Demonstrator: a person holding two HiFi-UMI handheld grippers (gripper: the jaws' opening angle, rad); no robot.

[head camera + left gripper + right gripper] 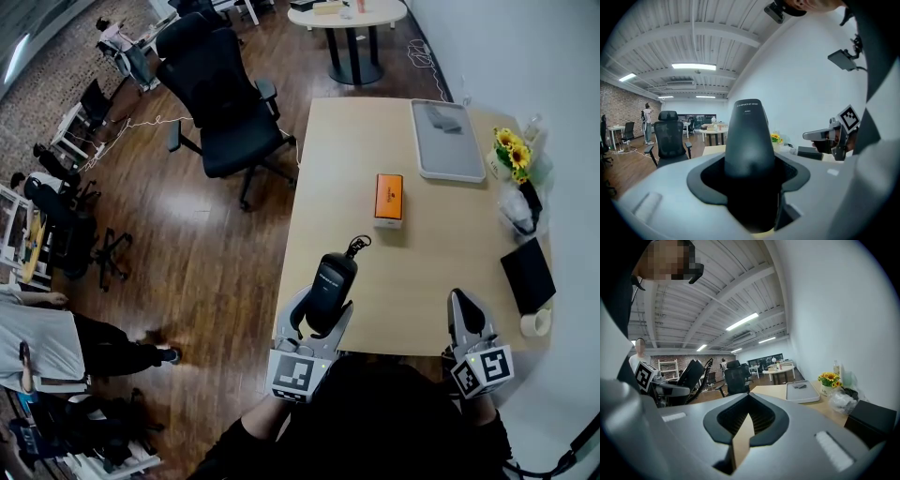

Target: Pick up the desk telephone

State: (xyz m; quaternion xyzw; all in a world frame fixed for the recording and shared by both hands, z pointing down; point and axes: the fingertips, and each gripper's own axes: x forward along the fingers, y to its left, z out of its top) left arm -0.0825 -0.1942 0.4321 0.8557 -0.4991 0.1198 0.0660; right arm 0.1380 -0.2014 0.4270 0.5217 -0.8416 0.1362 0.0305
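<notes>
The left gripper [322, 314] pinches a black, tapered desk telephone [332, 281] low on its body. Both jaws press against its sides and its narrow end points away from the person, toward 12 o'clock. In the left gripper view the telephone stands upright between the jaws with the far room behind it, so it appears to be raised off the surface. The right gripper [465, 314], at 3 o'clock from the left one, has its jaws drawn nearly together with nothing between them.

Judging from this, the pick-up looks essentially done. What is left is to hold the telephone steady. A short curl of cord [357, 246] sits at the telephone's far end. Where it leads cannot be seen, and no base shows on the desk.

The pale wooden desk [347, 159] lies beneath. Its near edge runs just under both grippers, and its left edge is close at 9 o'clock from the telephone. An orange box [388, 200] lies at 1 o'clock, apart from the telephone. A grey tray [448, 141] and sunflowers [514, 150] sit further off at 1 to 2 o'clock. A black office chair [220, 103] stands on the floor at 11 o'clock, well apart. Room to move looks open above and to the left.
</notes>
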